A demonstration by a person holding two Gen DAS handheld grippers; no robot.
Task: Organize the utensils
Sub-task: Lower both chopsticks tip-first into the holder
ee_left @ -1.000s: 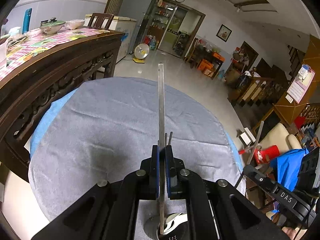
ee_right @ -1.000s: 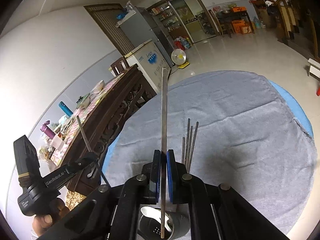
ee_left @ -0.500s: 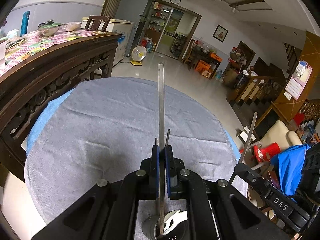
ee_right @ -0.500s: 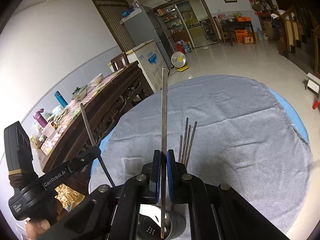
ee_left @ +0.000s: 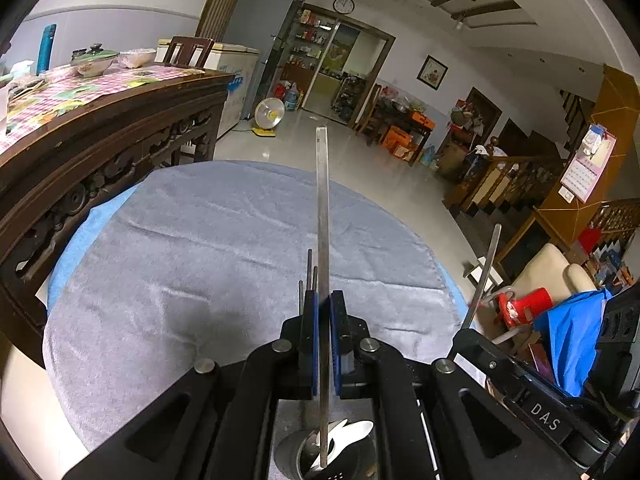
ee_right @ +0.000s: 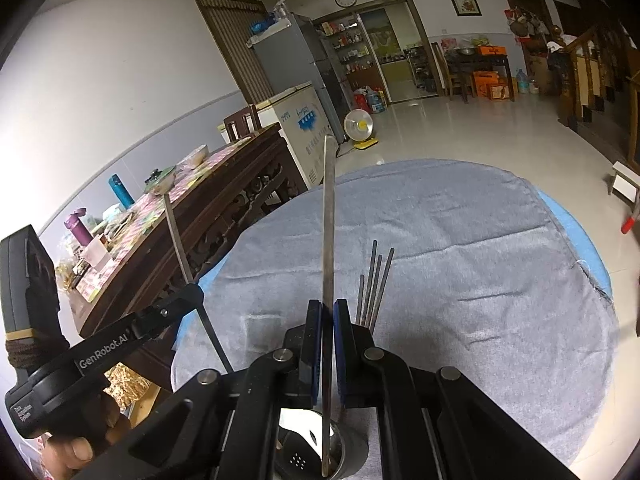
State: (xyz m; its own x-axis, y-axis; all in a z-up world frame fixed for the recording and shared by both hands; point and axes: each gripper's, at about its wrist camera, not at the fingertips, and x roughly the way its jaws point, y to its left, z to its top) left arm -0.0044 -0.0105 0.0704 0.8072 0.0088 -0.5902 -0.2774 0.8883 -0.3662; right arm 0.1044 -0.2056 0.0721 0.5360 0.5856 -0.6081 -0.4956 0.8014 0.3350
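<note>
My left gripper point(ee_left: 322, 300) is shut on a flat steel utensil handle point(ee_left: 322, 208) that points up and forward; its lower end hangs over a round metal holder point(ee_left: 296, 454) with white spoons inside. My right gripper point(ee_right: 327, 308) is shut on a second flat steel utensil point(ee_right: 329, 216), its lower end over the same holder point(ee_right: 352, 450). Several dark chopsticks point(ee_right: 374, 284) stand up behind the right fingers. The left gripper shows in the right wrist view point(ee_right: 188, 292), and the right gripper in the left wrist view point(ee_left: 464, 332).
A round table with a grey cloth point(ee_left: 208, 248) over a blue cover lies below both grippers. A dark carved wooden sideboard point(ee_left: 92, 144) with bowls and bottles stands close on the left. Tiled floor, a fan point(ee_left: 269, 114) and chairs lie beyond.
Both grippers, still holding their utensils, have tilted up slightly; the views show more of the room. The chopsticks and holder stay in place.
</note>
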